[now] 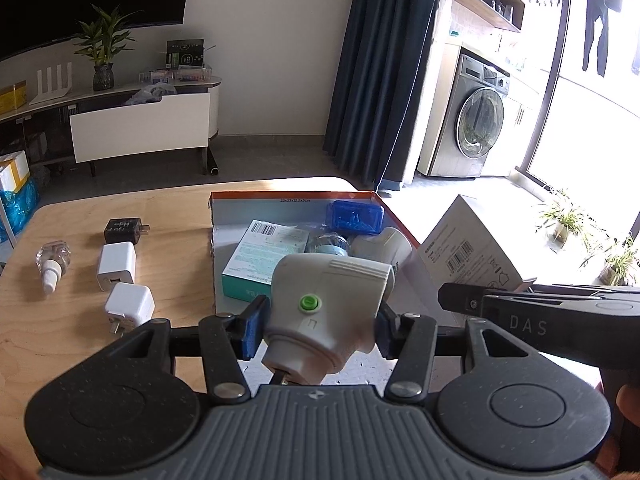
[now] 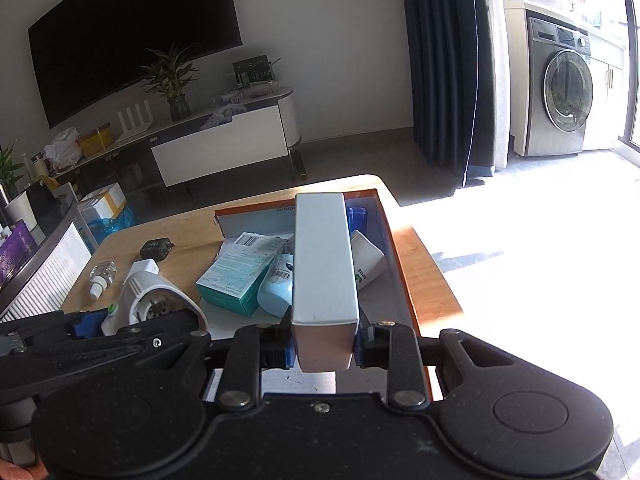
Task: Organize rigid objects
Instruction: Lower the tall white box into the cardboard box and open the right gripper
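Note:
My left gripper (image 1: 316, 326) is shut on a white plug-in device with a green button (image 1: 326, 312), held over the near edge of the orange-rimmed box (image 1: 224, 196). It also shows in the right wrist view (image 2: 152, 300). My right gripper (image 2: 324, 346) is shut on a white carton (image 2: 324, 272), held above the same box (image 2: 390, 248); the carton also shows in the left wrist view (image 1: 468, 248). In the box lie a teal carton (image 1: 260, 260), a blue case (image 1: 354, 216), a pale blue bottle (image 2: 278, 284) and a white tub (image 2: 368, 260).
On the wooden table (image 1: 60, 332) left of the box lie a black charger (image 1: 122, 230), two white chargers (image 1: 116, 266) (image 1: 128, 306) and a small clear bottle (image 1: 52, 264). A TV stand (image 1: 140, 128) and a washing machine (image 1: 472, 120) stand beyond.

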Demonstrator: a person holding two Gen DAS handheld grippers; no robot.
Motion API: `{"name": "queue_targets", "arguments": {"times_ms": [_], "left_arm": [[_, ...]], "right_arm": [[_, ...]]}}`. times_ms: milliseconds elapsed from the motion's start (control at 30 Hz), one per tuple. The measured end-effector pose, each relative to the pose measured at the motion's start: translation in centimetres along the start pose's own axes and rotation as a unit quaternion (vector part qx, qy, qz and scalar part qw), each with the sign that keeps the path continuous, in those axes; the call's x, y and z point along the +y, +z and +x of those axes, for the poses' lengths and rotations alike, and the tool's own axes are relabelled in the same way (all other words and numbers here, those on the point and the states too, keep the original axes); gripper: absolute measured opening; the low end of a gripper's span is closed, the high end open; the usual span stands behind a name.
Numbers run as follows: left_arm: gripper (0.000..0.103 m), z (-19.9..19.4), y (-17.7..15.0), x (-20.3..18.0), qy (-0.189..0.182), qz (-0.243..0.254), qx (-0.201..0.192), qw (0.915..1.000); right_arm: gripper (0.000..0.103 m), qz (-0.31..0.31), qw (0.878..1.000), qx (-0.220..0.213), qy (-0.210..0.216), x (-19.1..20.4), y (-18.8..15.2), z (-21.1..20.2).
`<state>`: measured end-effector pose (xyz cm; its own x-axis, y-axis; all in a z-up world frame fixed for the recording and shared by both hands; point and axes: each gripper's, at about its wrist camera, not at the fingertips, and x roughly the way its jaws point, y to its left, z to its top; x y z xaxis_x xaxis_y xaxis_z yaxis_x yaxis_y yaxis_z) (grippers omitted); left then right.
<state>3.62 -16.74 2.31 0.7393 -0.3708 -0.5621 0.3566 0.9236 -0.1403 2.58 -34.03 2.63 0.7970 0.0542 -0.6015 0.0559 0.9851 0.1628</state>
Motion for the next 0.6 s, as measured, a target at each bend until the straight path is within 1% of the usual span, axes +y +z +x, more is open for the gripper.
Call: {"name": "queue_targets", "arguments": {"times_ms": [267,433,467,600], "left_arm": [[0.053,1.0,0.1,0.1,-0.003,-0.005,0.009,0.9999],[0.053,1.7,0.2,-0.1,-0.005,-0.006,0.016,0.9998],[0.053,1.8,0.2,-0.1,-0.006,-0.006,0.017,0.9998],[0.053,2.2,0.2,-0.3,-0.01,-0.005,0.022,0.9997]], "right_arm": [[0.032,-0.002,1.0,0.01,-0.009,-0.4,0.3,1.6],[0.034,-0.001,1.0,0.012,-0.02,-0.8,0.4,2.2],[0.043,0.003,1.0,0.011,-0.018,-1.0,0.4,2.2],[0.043,0.012,1.0,-0.001,-0.019,-1.6,0.4,1.7]]}}
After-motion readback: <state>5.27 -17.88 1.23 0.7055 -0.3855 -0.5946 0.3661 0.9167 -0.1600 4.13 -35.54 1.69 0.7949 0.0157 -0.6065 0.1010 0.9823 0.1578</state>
